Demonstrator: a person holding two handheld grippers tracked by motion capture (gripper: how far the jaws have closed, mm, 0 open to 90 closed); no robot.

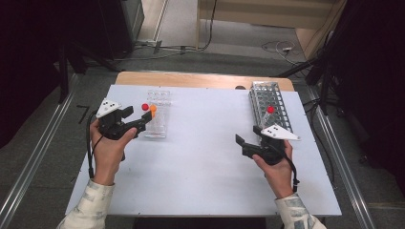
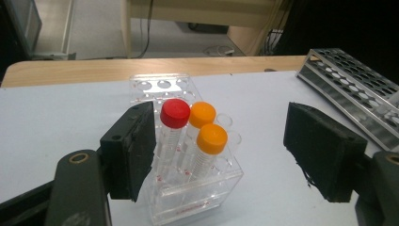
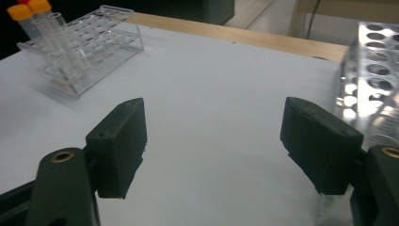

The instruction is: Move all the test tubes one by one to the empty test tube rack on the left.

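Observation:
A clear plastic tube rack [image 1: 157, 117] [image 2: 197, 190] stands at the table's left and holds a red-capped tube [image 2: 175, 114] [image 1: 145, 107] and two orange-capped tubes [image 2: 212, 139] [image 1: 153, 109]. My left gripper [image 1: 138, 116] [image 2: 221, 141] is open right at that rack. Its jaws stand wide on either side of the tubes, the left pad [image 2: 141, 146] close beside the red-capped tube without squeezing it. My right gripper [image 1: 247, 135] [image 3: 211, 136] is open over bare table, nothing between its jaws. Just behind it lies a metal wire rack [image 1: 270, 102] [image 3: 371, 80] with one red-capped tube [image 1: 271, 109] in it.
A white sheet [image 1: 200, 162] covers the wooden table, whose far edge [image 1: 200, 78] shows behind both racks. The clear rack [image 3: 89, 47] sits far left in the right gripper view. Cables lie on the floor [image 1: 282, 47] beyond the table.

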